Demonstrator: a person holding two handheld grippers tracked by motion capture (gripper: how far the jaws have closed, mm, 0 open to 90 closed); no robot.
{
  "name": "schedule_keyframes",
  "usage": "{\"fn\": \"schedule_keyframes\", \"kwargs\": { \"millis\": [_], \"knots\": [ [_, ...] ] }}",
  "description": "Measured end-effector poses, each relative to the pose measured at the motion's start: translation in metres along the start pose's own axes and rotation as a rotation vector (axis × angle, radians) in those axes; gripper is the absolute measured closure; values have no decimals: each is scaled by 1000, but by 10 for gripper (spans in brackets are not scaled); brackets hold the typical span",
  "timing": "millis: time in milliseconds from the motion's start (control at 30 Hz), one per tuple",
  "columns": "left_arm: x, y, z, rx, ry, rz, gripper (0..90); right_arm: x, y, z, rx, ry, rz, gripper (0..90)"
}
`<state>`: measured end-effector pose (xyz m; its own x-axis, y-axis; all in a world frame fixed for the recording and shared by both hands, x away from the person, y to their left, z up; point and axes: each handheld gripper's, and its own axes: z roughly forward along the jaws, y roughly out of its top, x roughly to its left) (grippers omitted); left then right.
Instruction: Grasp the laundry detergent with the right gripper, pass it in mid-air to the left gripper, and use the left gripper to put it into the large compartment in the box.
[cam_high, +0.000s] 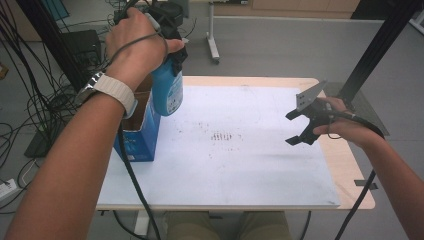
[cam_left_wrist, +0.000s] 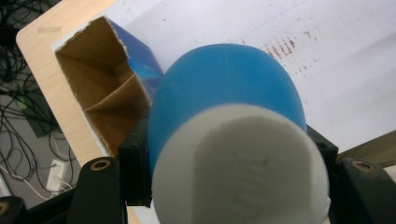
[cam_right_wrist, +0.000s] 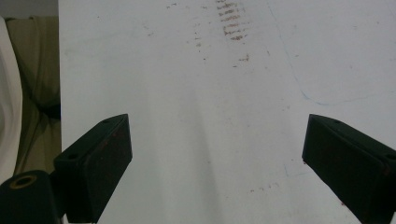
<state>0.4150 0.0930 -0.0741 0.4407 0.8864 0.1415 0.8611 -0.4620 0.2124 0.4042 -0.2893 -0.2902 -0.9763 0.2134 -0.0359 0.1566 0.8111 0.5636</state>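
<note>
The left hand-held gripper (cam_high: 172, 55) is clamped on a blue plastic bottle with a white cap (cam_high: 167, 90), gripping it near the neck so that the bottle hangs upright in the air above the back left part of the counter (cam_high: 345, 165). In the left gripper view the black jaws press on both sides of the bottle (cam_left_wrist: 229, 93), just below its white cap. Directly beneath and slightly left of the bottle stands an open blue cardboard box with a brown inside (cam_high: 142, 135), resting near the counter's left edge; the bottle's base is level with the box's open top. A white sheet with faint brown marks (cam_high: 240, 165) covers most of the counter. The right hand-held gripper (cam_high: 300, 127) hovers near the right edge with its jaws wide apart and nothing between them.
</note>
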Motion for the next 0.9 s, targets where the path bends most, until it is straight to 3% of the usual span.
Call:
{"fn": "schedule_keyframes", "kwargs": {
  "millis": [133,567,900],
  "knots": [
    [14,-3,-1,-4,9,-51,374,0,-1,1,7,-1,5,82],
    [51,-12,4,19,46,-156,374,-1,-5,3,8,-1,16,82],
    [69,-19,12,20,67,-209,374,-2,-8,3,7,-4,25,82]
  ]
}}
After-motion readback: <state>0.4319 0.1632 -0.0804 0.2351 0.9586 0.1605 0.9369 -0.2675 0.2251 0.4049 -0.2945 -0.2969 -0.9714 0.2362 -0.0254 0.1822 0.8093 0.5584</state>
